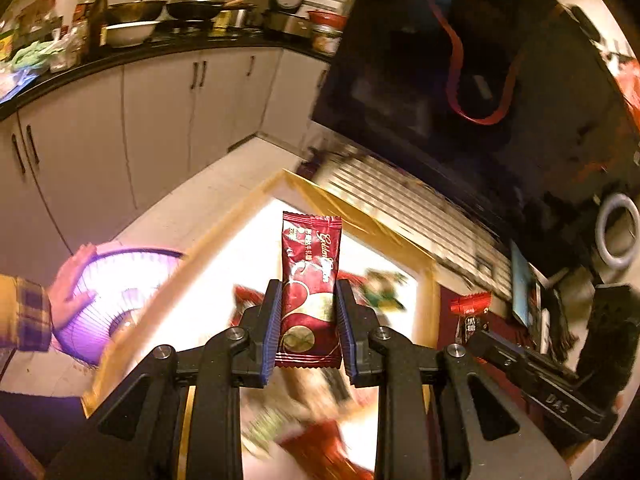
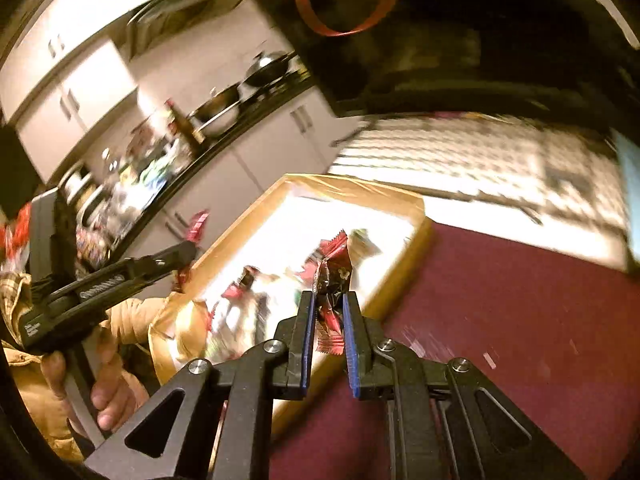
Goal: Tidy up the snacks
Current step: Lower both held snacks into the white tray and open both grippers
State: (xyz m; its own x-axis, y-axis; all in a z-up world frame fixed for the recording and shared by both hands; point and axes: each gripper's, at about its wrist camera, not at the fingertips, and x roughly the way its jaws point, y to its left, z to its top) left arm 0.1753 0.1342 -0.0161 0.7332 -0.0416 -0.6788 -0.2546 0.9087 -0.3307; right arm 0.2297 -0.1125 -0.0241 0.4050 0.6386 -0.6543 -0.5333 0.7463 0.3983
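Your left gripper (image 1: pixel 308 312) has its jaws closed on a red snack packet (image 1: pixel 311 280), pinching it by both long edges so it stands upright between the blue pads (image 1: pixel 270 320), with its upper half rising clear of the fingertips. Gold lettering runs down the wrapper.

Your right gripper (image 2: pixel 329 328) is closed on a crumpled dark red candy wrapper (image 2: pixel 332 284), held narrow between the blue-lined fingers (image 2: pixel 306 332); its crimped red end hangs out below the pads and its upper part pokes out above the tips.

Under both grippers lies a shallow box (image 1: pixel 224 224) with gold-brown walls and a bright white floor. More snacks (image 2: pixel 256 288) lie loose inside it, red and green wrappers, too blurred to tell apart. The left packet hangs above the box's inside; the right wrapper hangs over its near wall, where the box meets a dark red tablecloth (image 2: pixel 520 312) that it rests on.

In the right wrist view, your left gripper (image 2: pixel 185 254) shows from the side, beyond the box's left wall, its packet sticking up past the tips. In the left wrist view, your right gripper (image 1: pixel 474 330) comes in from the right with a red wrapper at its tip.

To the left of the box, another hand (image 1: pixel 70 284) with a plaid sleeve rests against a purple wire basket (image 1: pixel 108 292). White kitchen cabinets (image 1: pixel 160 120) stand behind, under a black counter with pans.
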